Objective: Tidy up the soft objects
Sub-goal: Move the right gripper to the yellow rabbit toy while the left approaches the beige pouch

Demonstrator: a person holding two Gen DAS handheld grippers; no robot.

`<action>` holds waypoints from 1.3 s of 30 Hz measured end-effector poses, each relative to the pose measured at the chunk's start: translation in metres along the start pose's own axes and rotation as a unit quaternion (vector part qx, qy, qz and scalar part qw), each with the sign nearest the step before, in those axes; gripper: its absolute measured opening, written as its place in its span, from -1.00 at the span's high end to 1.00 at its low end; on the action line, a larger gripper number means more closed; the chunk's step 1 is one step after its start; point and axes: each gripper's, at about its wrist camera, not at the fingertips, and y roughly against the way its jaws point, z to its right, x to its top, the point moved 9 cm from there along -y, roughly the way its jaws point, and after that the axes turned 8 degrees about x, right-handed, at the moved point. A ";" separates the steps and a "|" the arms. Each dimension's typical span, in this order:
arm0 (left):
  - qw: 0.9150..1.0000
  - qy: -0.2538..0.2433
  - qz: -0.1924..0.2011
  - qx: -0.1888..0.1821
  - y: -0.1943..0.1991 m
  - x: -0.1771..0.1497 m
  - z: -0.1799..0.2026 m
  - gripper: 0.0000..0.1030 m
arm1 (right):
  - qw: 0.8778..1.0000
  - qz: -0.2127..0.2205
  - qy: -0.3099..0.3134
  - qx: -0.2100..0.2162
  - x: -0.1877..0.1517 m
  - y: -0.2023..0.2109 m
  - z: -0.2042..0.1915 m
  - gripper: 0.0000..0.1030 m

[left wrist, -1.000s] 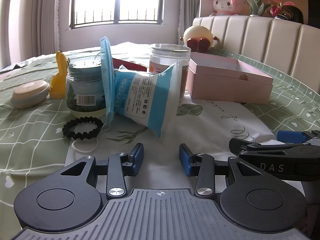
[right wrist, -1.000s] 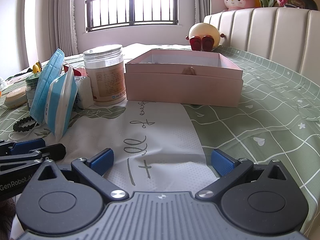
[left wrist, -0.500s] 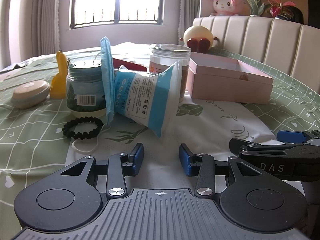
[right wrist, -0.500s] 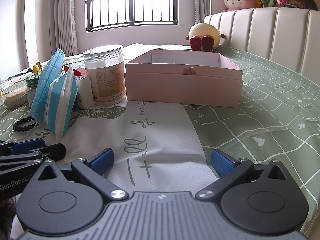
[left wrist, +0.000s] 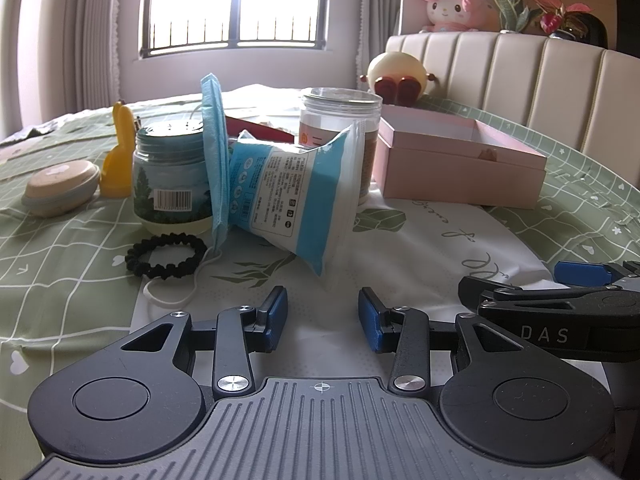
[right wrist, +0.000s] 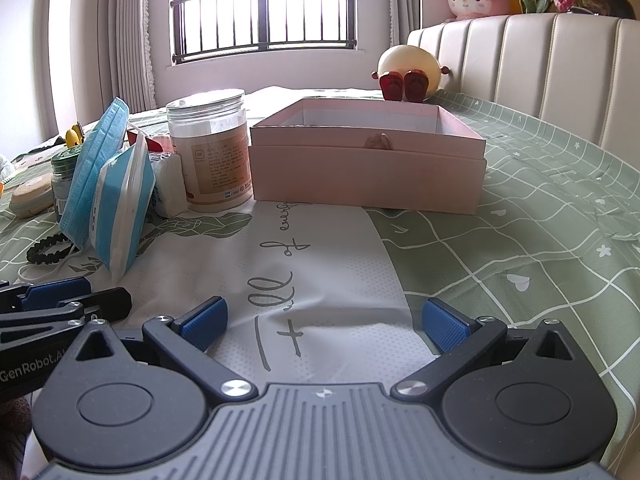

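Note:
A blue-and-white soft pack leans against a clear jar, with a blue face mask standing beside it and a black hair tie lying in front. An open pink box stands on the bed to the right. My left gripper is open and empty, low over the white cloth, just short of the pack. My right gripper is open wide and empty, facing the pink box. The pack, mask and hair tie also show in the right wrist view.
A green jar, a yellow rabbit figure and a round beige case stand at left. A round plush toy sits behind the box. A padded headboard rises at right. The right gripper's body lies beside my left gripper.

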 end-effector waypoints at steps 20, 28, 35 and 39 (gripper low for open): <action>0.988 0.142 -0.003 -0.068 0.022 0.070 -0.115 0.37 | 0.984 -0.157 0.052 0.066 0.008 -0.011 -0.007 -1.00; 0.974 0.220 -0.018 0.050 -0.030 0.120 -0.312 0.37 | 0.986 -0.108 0.098 0.083 0.049 -0.009 -0.043 -0.87; 0.939 0.335 -0.072 -0.025 -0.071 0.087 -0.379 0.37 | 0.971 -0.019 0.170 0.168 0.169 -0.009 -0.153 -0.86; 0.927 0.352 -0.097 -0.084 -0.081 0.075 -0.371 0.37 | 0.957 -0.086 0.137 0.240 0.200 -0.059 -0.229 -0.75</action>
